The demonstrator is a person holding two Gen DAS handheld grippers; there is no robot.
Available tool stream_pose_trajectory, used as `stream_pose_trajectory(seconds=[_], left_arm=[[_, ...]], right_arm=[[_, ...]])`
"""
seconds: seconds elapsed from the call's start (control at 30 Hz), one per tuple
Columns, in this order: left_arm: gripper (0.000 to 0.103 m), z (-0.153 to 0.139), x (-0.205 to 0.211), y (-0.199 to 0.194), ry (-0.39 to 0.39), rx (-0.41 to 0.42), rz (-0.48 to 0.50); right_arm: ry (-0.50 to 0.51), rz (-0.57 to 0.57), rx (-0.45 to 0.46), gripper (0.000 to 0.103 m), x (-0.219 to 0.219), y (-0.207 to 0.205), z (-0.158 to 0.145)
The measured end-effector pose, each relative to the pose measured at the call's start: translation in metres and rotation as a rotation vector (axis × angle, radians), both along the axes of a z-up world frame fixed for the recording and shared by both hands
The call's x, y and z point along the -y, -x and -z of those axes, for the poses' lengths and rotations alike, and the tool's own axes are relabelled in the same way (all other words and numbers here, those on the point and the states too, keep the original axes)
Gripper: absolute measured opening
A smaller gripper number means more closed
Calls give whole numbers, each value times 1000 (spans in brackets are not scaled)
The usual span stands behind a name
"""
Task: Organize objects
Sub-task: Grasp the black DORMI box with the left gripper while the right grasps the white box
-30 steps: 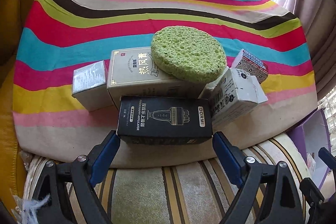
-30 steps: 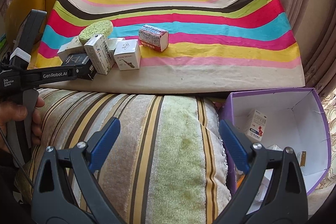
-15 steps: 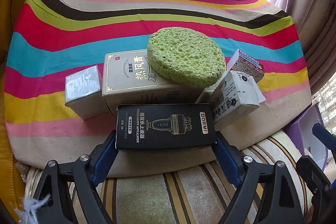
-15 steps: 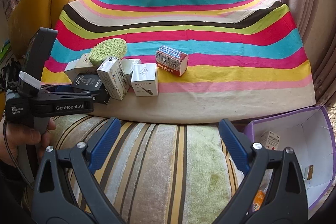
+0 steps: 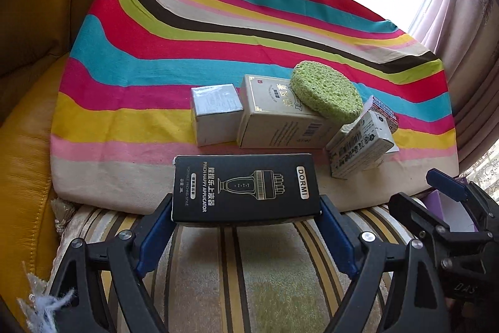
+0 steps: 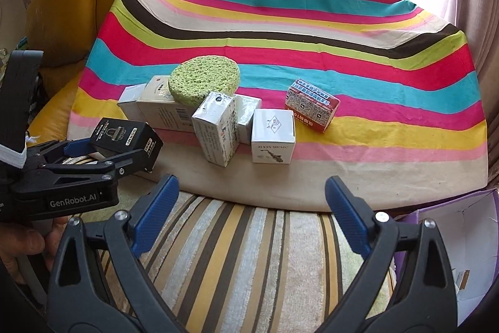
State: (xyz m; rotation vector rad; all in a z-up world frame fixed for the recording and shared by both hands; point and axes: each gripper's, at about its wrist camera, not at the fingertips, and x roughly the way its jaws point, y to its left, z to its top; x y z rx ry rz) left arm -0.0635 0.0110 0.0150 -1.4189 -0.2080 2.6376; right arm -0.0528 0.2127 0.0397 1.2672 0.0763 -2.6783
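While the left gripper (image 5: 246, 220) clamps the black box (image 5: 246, 188) between its blue pads, holding it at the near edge of the striped cloth (image 5: 187, 52), most of the sorting appears undone. The box seems lifted clear of the cloth — the right wrist view shows it (image 6: 126, 131) raised in the left gripper, to the left of the pile. The right gripper (image 6: 251, 211) hangs with its fingers spread wide and nothing between them, over the striped cushion (image 6: 237, 255).

On the cloth remain a grey box (image 5: 215, 117), a long cream box (image 5: 274, 114) with a green sponge (image 5: 326, 91) resting on its far end, a tilted white carton (image 6: 216, 128), a white cube (image 6: 273, 136) and a red box (image 6: 312, 105) further right. A purple bin (image 6: 467, 239) sits at the near right, below the cloth's edge; little of its contents can be made out here.

Judging by this, one item is in hand and at least six wait — the task is in its early to middle stage, with the bin the likely destination.
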Motion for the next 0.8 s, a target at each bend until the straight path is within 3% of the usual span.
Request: stream_pose_trajectory(seconds=[0.43, 0.73, 0.8], left_arm=[[87, -5, 47, -49, -86, -82, -110], [87, -2, 50, -54, -121, -97, -109], [87, -1, 49, -54, -123, -99, -109]], right_arm=[[-3, 0, 87, 80, 35, 32, 19], [-14, 44, 131, 59, 42, 52, 28], [-6, 55, 136, 47, 41, 54, 28]])
